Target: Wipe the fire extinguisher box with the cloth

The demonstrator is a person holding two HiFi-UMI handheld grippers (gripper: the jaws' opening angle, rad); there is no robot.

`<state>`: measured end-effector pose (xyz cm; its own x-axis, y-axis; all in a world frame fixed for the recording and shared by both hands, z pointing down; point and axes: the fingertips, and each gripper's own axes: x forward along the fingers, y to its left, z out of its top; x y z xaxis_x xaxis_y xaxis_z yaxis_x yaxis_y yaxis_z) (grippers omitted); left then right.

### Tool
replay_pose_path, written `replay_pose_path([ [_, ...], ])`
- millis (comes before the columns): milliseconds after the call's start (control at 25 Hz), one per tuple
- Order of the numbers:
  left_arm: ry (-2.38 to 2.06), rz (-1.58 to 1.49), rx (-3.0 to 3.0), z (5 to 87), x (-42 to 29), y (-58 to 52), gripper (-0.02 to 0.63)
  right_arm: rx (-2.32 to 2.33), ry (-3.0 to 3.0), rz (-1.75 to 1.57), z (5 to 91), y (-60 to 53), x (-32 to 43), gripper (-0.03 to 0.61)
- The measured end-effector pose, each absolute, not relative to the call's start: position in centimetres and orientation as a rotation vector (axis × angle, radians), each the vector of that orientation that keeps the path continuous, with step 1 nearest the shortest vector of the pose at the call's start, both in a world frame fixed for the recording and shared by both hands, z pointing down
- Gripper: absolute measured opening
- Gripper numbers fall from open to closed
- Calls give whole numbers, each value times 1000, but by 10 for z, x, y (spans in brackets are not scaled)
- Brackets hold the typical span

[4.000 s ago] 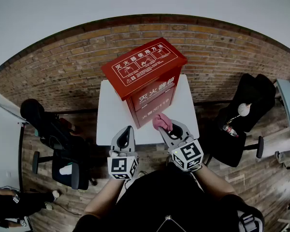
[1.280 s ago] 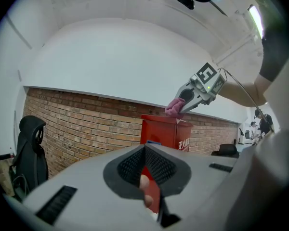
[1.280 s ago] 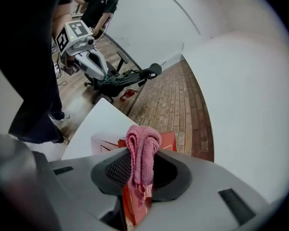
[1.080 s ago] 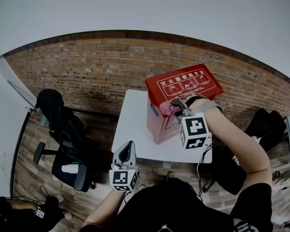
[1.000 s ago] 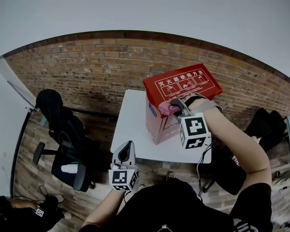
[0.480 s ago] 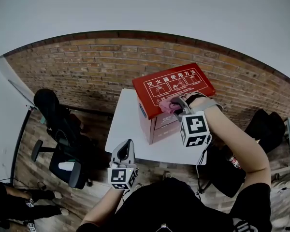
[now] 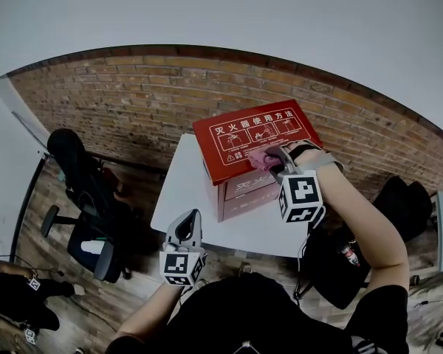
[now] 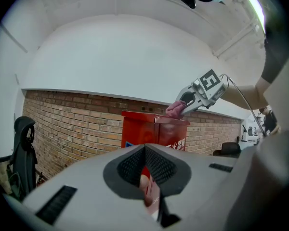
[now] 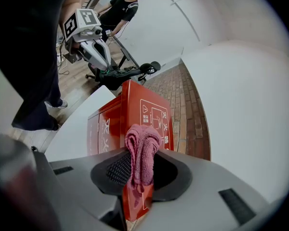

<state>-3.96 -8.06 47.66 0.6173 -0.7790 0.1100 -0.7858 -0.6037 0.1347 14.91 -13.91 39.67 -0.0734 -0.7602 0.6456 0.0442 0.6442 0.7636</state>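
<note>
box: the red rectangular fire extinguisher box (image 7: pixel 245 135) stands upright on the small white table (image 7: pixel 179 190), toward the table's far side. its flat lid faces up and carries white characters and small diagrams.
cloth: the pink knitted cloth (image 7: pixel 263 159) is bunched up at the lid's near edge, touching the top of the box.
right gripper: the grey right gripper with a marker cube (image 7: pixel 272 158) reaches over the front of the box. its jaws are clamped on the cloth, which bulges out past the pads in a folded wad (image 9: pixel 141 150) and trails a loose end down between them.
left gripper: the grey left gripper with a marker cube (image 7: pixel 187 221) is held low, off the table's near edge and well apart from the box. its jaws are drawn together at the tips with nothing gripped, and the red box shows beyond them.
surroundings: a black office chair (image 7: pixel 81 190) stands on the wooden plank floor (image 7: pixel 52 271) to the left of the table. a brown brick wall (image 7: pixel 133 98) runs behind the table, with plain white wall above it.
</note>
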Motion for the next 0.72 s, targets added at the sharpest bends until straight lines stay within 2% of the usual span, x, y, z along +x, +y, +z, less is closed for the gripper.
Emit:
replay_pose_path([
  [720,-1426,65,2633,473,5,-109,29,658,-1501,-736,397,-148,235,106],
])
